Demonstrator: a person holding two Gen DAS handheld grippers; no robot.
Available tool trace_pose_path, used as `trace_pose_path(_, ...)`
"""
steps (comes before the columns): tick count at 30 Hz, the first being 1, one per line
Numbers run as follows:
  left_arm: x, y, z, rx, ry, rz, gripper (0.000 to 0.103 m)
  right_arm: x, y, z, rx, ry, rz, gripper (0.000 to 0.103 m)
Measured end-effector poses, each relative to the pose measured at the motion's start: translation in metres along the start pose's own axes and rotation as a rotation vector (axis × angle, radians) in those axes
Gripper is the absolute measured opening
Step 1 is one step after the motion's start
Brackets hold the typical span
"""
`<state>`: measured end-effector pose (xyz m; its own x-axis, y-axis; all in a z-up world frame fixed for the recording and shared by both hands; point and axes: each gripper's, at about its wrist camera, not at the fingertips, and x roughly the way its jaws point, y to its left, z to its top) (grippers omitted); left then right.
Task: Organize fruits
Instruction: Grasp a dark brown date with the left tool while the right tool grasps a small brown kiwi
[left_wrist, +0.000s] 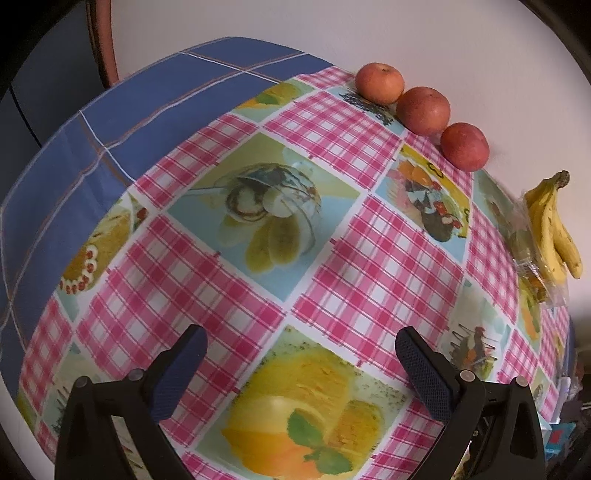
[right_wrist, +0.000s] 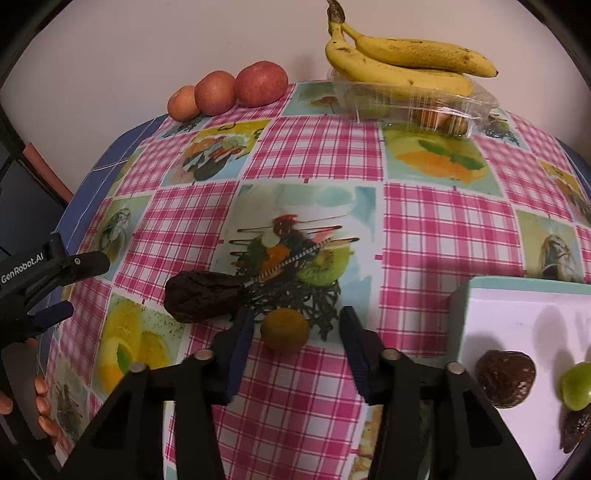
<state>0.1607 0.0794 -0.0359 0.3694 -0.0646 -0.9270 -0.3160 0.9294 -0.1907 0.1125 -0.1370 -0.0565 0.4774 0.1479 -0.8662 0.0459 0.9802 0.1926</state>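
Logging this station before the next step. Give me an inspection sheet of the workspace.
Surface: pink checked oilcloth with fruit pictures laid over a blue cloth.
Job's things: three red apples in a row and a yellow banana bunch by the wall; small round brown fruit and a dark wrinkled fruit loose; white tray holding a dark fruit and a green grape.
Clutter: clear plastic box under the bananas.
Grippers: left gripper open, empty; right gripper straddling the brown fruit, pads not touching.
Cables: nothing seen.
Surroundings: plain pale wall.
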Motion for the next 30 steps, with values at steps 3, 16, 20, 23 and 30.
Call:
trace_pose_path(3, -0.001, -0.004, -0.002, -0.003, 0.013, -0.045, 0.103, 0.002, 0.001, -0.001, -0.012, -0.006, -0.008, 0.038)
trace_pose_path(16, 0.003, -0.04, -0.015, 0.06, 0.057, -0.199, 0.082, -0.006, -0.033, 0.0, 0.057, -0.013, -0.07, 0.029)
trace_pose_path(20, 0.005, -0.048, -0.02, 0.061, 0.076, -0.263, 0.07, -0.01, -0.043, 0.001, 0.085, -0.019, -0.065, 0.028)
trace_pose_path(23, 0.007, -0.056, -0.023, 0.075, 0.084, -0.279, 0.058, -0.011, -0.044, 0.001, 0.083, -0.021, -0.069, 0.028)
trace_pose_path(30, 0.013, -0.059, -0.031, 0.051, 0.125, -0.305, 0.045, -0.012, -0.044, 0.0, 0.083, -0.02, -0.063, 0.028)
